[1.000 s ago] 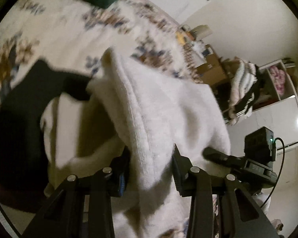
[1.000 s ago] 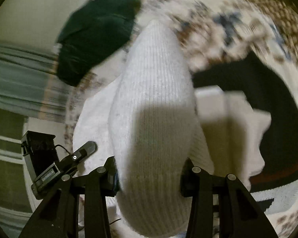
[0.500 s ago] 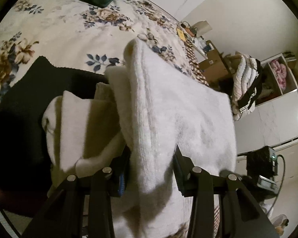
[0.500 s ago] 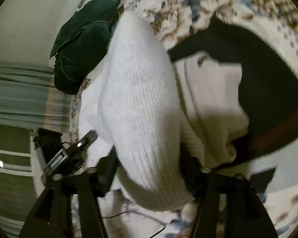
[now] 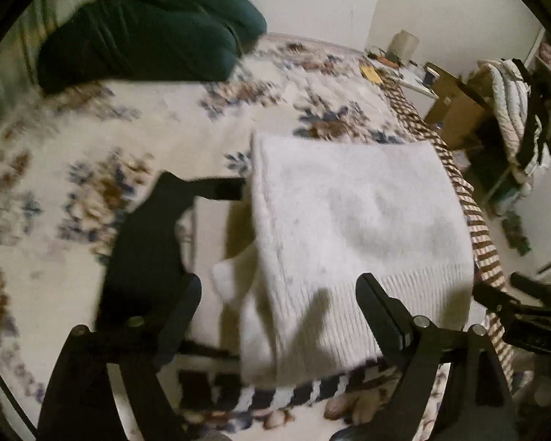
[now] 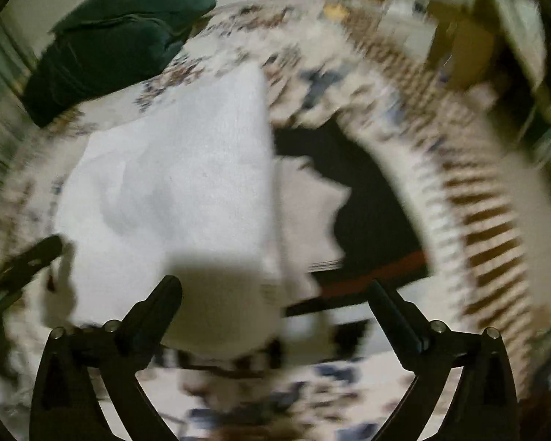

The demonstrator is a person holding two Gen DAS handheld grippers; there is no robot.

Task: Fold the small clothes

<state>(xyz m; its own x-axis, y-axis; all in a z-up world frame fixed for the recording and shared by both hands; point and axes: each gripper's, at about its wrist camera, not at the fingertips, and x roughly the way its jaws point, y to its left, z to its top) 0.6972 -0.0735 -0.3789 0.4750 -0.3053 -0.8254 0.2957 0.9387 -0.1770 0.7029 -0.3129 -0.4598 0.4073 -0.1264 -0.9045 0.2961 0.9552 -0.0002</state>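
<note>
Sweater (image 5: 352, 228), white and knit, now lies folded flat on the floral bed (image 5: 136, 136), partly over a black garment (image 5: 143, 242). Half a second ago both tongs pinched it up in a ridge; that grip is gone, so this fold looks done and smoothing or the next piece likely follows. Left gripper (image 5: 277, 301) stands wide apart above the sweater's ribbed hem, holding nothing. Right gripper (image 6: 275, 301) is likewise spread wide over the sweater's near edge, empty; blur hides whether it touches cloth.
</note>
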